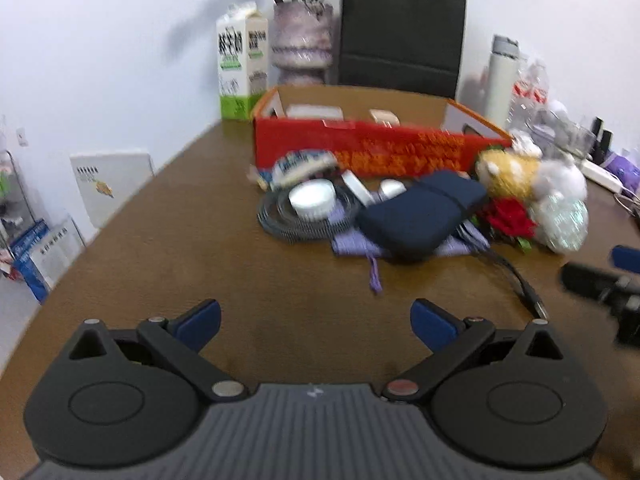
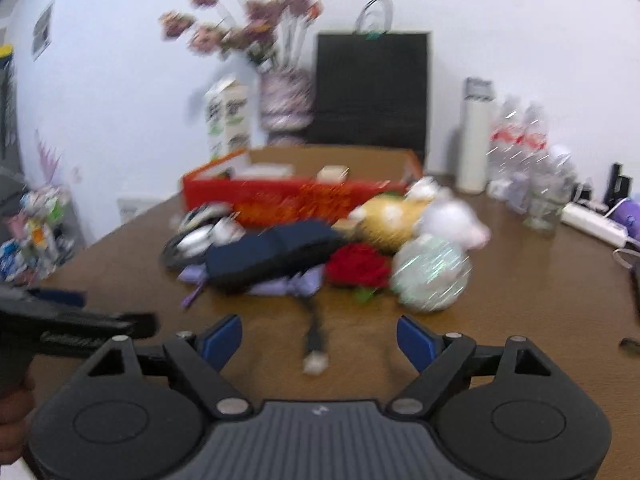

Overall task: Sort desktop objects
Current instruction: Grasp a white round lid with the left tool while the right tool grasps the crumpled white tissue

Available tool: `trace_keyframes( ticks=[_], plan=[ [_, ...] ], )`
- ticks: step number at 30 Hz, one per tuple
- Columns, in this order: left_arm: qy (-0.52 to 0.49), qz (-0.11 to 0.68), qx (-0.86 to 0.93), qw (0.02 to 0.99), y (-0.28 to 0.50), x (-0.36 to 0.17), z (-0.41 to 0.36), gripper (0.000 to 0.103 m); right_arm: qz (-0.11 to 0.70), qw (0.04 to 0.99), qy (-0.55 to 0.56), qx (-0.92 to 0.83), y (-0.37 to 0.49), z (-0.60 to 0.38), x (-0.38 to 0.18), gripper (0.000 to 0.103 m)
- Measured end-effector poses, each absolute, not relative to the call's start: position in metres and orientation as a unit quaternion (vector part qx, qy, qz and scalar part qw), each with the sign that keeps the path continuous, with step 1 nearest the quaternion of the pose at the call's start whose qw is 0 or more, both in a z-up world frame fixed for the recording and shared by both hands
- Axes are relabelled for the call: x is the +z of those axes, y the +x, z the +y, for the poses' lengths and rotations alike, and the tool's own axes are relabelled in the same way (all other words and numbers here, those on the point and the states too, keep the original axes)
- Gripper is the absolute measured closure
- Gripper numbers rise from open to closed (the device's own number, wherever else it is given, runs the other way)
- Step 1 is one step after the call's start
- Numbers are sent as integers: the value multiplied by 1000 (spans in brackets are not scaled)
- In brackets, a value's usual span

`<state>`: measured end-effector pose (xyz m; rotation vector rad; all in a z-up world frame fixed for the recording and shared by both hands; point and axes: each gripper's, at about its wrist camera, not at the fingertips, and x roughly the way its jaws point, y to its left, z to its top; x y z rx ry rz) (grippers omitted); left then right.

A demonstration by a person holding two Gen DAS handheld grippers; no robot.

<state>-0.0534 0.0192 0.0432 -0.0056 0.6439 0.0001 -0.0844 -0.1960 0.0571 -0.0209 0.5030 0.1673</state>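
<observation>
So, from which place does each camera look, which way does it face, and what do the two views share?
Left wrist: sits on the open left gripper, faces the red cardboard box; the right gripper shows at right.
Right wrist: sits on the open right gripper, faces the same pile; the left gripper and part of a hand show at left.
Shared: the dark blue pouch, the brown wooden table.

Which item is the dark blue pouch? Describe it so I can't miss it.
Find the red cardboard box mid-table. In front of it lies the clutter pile; the navy pouch sits on lilac cloth, left of the red flower. It is the only dark, flat, rounded case.
</observation>
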Motion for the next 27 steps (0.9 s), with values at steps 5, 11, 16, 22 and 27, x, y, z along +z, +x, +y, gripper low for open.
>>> trace_keyframes(
  ticks=[5, 11, 16, 22, 27],
  plan=[
    [6, 278, -9, 960, -28, 61, 14, 0, 218, 976, 8, 23, -44, -229, 78, 21],
    [7, 258, -6, 966, 13, 68, 5, 1, 226, 972, 45, 38, 45, -253, 92, 23],
    [-30, 277, -29, 960, 46, 63, 10, 21, 300, 951, 71, 40, 112, -261, 71, 37],
    [-15, 315, -25, 948, 80, 48, -1, 61, 328, 938, 91, 68, 125, -257, 52, 62],
    [19, 324, -17, 946, 90, 40, -20, 84, 302, 948, 68, 70, 117, -247, 59, 83]
  ],
)
